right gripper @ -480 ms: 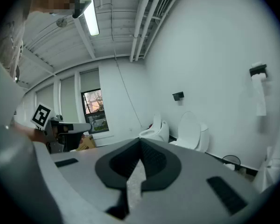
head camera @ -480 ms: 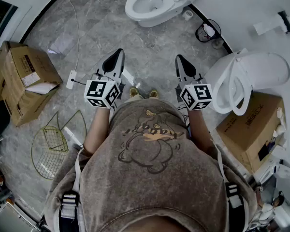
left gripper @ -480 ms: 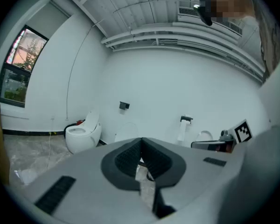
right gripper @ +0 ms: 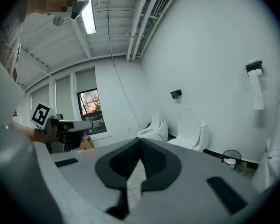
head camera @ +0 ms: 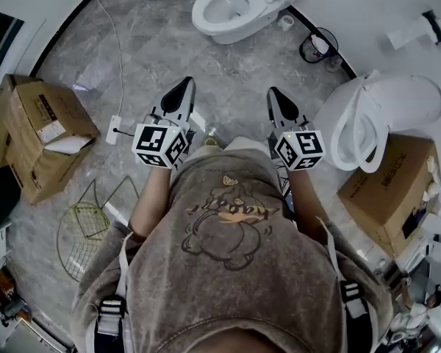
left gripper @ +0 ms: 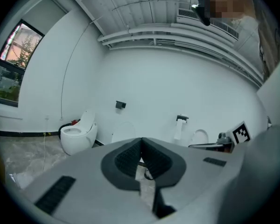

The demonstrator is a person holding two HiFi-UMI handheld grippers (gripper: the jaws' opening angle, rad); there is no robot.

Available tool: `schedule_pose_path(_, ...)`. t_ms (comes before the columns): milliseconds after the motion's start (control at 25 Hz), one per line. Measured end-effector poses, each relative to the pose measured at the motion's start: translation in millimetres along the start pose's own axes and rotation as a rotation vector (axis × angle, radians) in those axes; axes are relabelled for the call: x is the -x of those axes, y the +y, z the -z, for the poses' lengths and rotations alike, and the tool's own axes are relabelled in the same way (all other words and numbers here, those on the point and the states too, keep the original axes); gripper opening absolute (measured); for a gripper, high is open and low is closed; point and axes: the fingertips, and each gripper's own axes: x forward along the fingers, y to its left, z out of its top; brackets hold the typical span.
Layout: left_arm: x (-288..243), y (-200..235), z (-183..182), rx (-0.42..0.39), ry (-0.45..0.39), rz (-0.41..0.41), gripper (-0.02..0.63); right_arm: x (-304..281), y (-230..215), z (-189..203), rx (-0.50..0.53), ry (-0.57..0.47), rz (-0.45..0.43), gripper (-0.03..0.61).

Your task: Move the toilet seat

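Seat: toilet seat [head camera: 350, 137] is standing raised on the toilet [head camera: 411, 94] at the person's right, well apart from both grippers.
Handling: probably rigid, slick, hinged plastic; its free front rim is looking like the safest hold.
Fingers: left gripper [head camera: 181, 93] and right gripper [head camera: 277, 100] are sitting pressed together, empty.
Hidden: hinge is hiding from every view.

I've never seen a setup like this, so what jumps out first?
Two shut, empty claws, the left claw and right claw, stick out before the person's chest, each bearing one of the marker cubes. A white toilet stands straight ahead, and a second toilet at the right has its seat raised.
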Motion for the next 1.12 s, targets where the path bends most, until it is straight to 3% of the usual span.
schedule_pose_path(560,-21.6,49.3,3.1,0.003,0.0,0.013,0.009,-61.2,13.4,6.7,0.006,0.013,-0.007,-0.002)
schedule_pose_path(1120,-104.8,106.1,-18.8,0.009,0.024,0.043,0.009,-156.9,-12.1,-20.5,-0.01,0.024,-0.016,-0.001)
